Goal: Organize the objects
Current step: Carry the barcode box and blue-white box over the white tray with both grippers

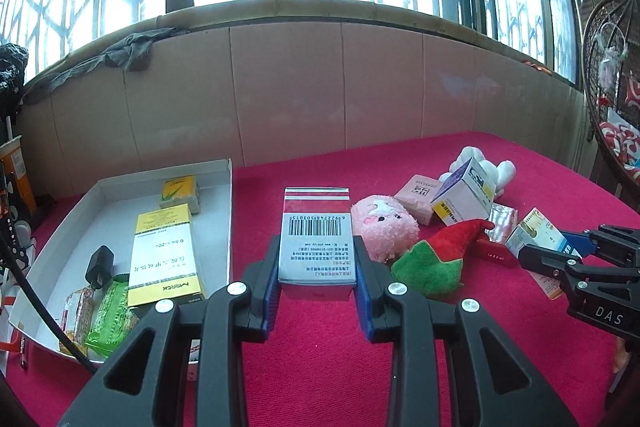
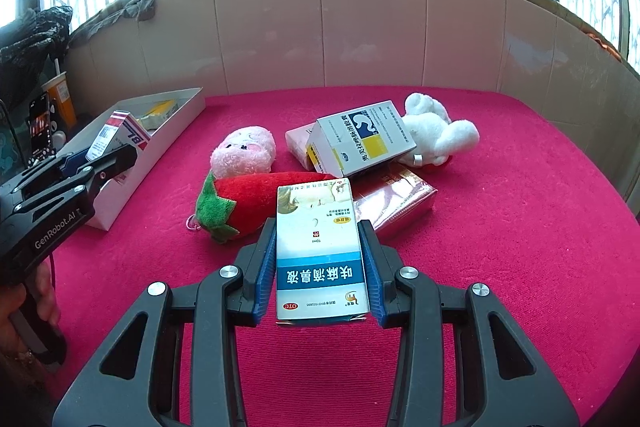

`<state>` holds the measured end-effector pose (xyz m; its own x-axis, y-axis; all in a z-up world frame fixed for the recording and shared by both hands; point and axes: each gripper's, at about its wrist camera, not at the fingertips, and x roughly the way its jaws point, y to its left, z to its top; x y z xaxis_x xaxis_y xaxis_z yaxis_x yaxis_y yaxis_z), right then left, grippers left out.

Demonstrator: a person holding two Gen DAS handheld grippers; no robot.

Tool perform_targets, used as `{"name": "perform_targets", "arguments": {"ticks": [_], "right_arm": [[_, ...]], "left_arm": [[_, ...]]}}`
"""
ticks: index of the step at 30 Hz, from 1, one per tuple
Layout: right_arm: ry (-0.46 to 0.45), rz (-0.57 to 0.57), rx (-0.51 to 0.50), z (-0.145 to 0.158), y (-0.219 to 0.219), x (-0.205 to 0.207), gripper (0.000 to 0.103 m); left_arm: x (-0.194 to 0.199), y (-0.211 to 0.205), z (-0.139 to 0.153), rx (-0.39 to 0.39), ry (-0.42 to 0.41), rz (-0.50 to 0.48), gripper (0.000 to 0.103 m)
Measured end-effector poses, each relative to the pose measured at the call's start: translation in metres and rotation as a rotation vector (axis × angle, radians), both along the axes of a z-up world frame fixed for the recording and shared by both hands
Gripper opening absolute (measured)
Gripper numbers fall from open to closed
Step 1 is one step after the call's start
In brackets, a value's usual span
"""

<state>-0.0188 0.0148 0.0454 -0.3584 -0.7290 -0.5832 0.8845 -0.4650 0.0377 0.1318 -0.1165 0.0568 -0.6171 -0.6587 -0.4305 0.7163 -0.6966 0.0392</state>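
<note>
My left gripper [image 1: 318, 247] is shut on a red-and-white barcode box [image 1: 316, 227], held above the red cloth just right of the white tray [image 1: 230, 195]. In the right wrist view the left gripper [image 2: 116, 155] and its box [image 2: 116, 133] sit by the tray's [image 2: 176, 123] near wall. My right gripper [image 2: 318, 227] is shut on a blue-and-white medicine box [image 2: 320, 251] over the cloth, in front of the pile. It also shows at the right edge of the left wrist view as the right gripper [image 1: 560, 251] with its box [image 1: 536, 233].
The pile holds a pink plush [image 2: 244, 151], a strawberry plush [image 2: 248, 199], a white plush [image 2: 436, 131], a white-blue-yellow box [image 2: 364, 139], a pink box [image 2: 298, 143] and a red foil packet [image 2: 400, 199]. In the tray lie a yellow-white box [image 1: 164, 255], a charger [image 1: 100, 265] and green packets [image 1: 112, 315].
</note>
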Motion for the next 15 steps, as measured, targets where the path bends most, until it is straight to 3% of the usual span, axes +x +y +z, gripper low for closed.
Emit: {"name": "perform_targets", "arguments": {"ticks": [9,15], "right_arm": [[0.062,-0.014,0.032,0.001,-0.004,0.009,0.038],[0.075,-0.009,0.045,0.002,-0.009,0.016,0.038]], "left_arm": [[0.01,0.002,0.004,-0.008,0.049,-0.002,0.031],[0.019,-0.008,0.003,0.039,0.075,0.023,0.031]]}}
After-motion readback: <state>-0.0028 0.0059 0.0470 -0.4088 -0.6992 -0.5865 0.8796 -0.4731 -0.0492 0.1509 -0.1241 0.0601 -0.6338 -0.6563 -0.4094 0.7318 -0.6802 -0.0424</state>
